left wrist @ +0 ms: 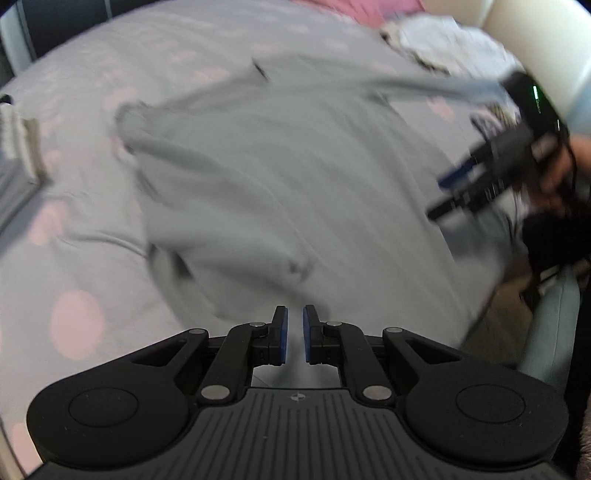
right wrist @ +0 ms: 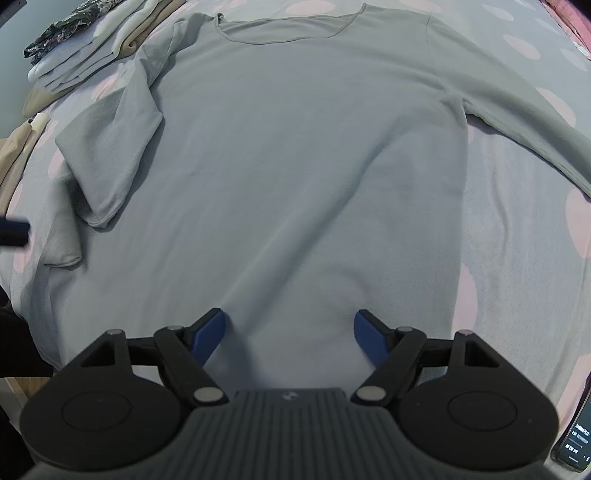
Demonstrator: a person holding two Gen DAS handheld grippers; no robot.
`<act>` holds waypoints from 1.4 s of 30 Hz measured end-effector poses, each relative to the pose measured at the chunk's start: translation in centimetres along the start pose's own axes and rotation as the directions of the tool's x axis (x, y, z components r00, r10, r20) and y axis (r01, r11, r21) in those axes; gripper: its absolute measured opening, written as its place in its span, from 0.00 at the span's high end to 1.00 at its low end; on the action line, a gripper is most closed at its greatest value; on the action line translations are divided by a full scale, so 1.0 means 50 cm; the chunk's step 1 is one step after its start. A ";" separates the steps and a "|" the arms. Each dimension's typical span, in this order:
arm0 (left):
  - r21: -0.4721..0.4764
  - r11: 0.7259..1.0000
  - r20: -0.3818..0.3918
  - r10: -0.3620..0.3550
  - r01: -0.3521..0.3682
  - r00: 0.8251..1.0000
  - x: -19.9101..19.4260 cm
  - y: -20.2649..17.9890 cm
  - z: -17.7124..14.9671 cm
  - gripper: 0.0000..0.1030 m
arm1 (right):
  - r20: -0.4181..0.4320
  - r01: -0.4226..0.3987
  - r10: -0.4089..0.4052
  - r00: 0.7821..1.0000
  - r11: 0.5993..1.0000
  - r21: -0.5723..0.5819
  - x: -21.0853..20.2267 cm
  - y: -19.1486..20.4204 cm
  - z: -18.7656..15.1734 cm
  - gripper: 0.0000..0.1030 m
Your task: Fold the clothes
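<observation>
Looking from the near edge outward, the right gripper (right wrist: 289,334) is seen spread wide with its blue pads just above the hem of the grey long-sleeved shirt (right wrist: 295,155), nothing pinched between them. The left gripper (left wrist: 294,334) is seen with its pads drawn narrow, a slim gap left between them; whether a bit of fabric is nipped there can't really be told, since that view is badly motion-blurred.

Stuff that could go sideways from here: with a single-point pinch on the hem, the soft knit could be dragged rather than lifted, so the flat body would get bunched into ridges. If only the top layer is caught, the front and back would be pulled apart and any fold would come out crooked. The left sleeve (right wrist: 110,147) is already doubled back on itself, so it could easily be trapped as a lump inside a fold. The right sleeve (right wrist: 524,122) is stretched out to the far right and could be left trailing.

Material-wise, the shirt reads as a thin, matte, stretchy jersey with a wide scooped neckline (right wrist: 288,31), laid mostly flat with shallow diagonal creases. It lies on a bedspread (right wrist: 517,258) that's pale lilac with soft pink dots. At the far left, a stack of clothes (right wrist: 85,51) is seen, cream and dark floral, seemingly folded.
</observation>
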State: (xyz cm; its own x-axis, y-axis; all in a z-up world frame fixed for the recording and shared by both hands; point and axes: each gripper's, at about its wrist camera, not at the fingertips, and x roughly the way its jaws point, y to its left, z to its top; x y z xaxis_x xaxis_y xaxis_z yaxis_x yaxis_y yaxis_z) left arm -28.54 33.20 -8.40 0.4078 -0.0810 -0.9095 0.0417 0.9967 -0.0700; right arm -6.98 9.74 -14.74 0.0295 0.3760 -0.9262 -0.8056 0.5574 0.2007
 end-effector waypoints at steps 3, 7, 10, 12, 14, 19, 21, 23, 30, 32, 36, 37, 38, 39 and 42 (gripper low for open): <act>0.010 1.000 -0.046 0.014 -0.013 0.999 0.027 -0.020 -0.013 0.93 | 0.000 0.002 -0.002 1.000 1.000 -0.005 0.000 0.001 0.000 0.23; -0.085 0.991 -0.024 0.103 -0.105 0.994 0.022 -0.003 -0.024 0.82 | 0.001 0.001 -0.001 1.000 1.000 -0.010 -0.002 -0.001 -0.002 0.23; -0.258 0.955 0.021 0.160 -0.149 0.987 0.006 0.036 -0.030 0.80 | 0.001 0.003 -0.003 1.000 1.000 -0.018 -0.002 0.000 -0.004 0.23; -0.362 0.920 0.032 0.175 -0.152 0.984 0.002 0.062 -0.035 0.77 | 0.001 0.007 -0.007 1.000 1.000 -0.027 -0.002 0.002 -0.005 0.22; -0.486 0.867 0.028 0.146 -0.114 0.989 0.007 0.092 -0.046 0.73 | 0.000 0.010 -0.010 1.000 0.999 -0.037 -0.002 0.004 -0.007 0.22; -0.650 0.759 0.062 0.110 -0.044 0.992 0.015 0.136 -0.066 0.45 | 0.001 0.015 -0.015 1.000 0.999 -0.050 -0.001 0.009 -0.009 0.22; -0.646 0.763 0.071 0.103 -0.033 0.992 0.018 0.138 -0.068 0.44 | 0.000 0.016 -0.016 1.000 0.999 -0.051 0.000 0.011 -0.008 0.22; -0.704 0.710 0.076 0.062 0.010 0.995 0.023 0.151 -0.077 0.40 | -0.001 0.016 -0.016 1.000 0.998 -0.053 0.001 0.012 -0.007 0.22; -0.781 0.620 0.078 -0.017 0.072 0.997 0.046 0.171 -0.094 0.40 | -0.001 0.017 -0.017 1.000 0.998 -0.062 0.002 0.013 -0.006 0.20; -0.801 0.592 0.081 -0.040 0.088 0.996 0.053 0.176 -0.099 0.40 | -0.001 0.018 -0.018 1.000 0.998 -0.065 0.002 0.012 -0.006 0.20; -0.804 0.588 0.068 -0.064 0.093 0.996 0.067 0.178 -0.100 0.46 | 0.000 0.019 -0.019 1.000 0.998 -0.067 0.001 0.011 -0.006 0.20; -0.803 0.591 0.054 -0.065 0.082 0.996 0.071 0.178 -0.100 0.47 | 0.000 0.019 -0.019 1.000 0.998 -0.068 0.000 0.009 -0.007 0.20; -0.803 0.591 0.050 -0.064 0.078 0.997 0.074 0.178 -0.100 0.49 | 0.000 0.018 -0.018 1.000 0.997 -0.069 0.000 0.009 -0.007 0.20; -0.803 0.591 0.047 -0.063 0.075 0.997 0.076 0.177 -0.100 0.49 | 0.000 0.018 -0.018 1.000 0.997 -0.070 0.000 0.009 -0.006 0.20; -0.795 0.604 0.035 -0.058 0.063 0.998 0.079 0.176 -0.098 0.53 | 0.001 0.019 -0.019 1.000 0.997 -0.073 0.000 0.007 -0.006 0.20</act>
State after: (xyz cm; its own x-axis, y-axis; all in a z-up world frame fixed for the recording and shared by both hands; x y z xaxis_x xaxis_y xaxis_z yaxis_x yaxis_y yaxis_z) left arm -31.03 41.68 -14.60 0.4364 -0.1389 -0.8890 -0.6740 0.6041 -0.4252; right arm -7.47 9.71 -14.75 0.0448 0.3662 -0.9295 -0.8457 0.5091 0.1598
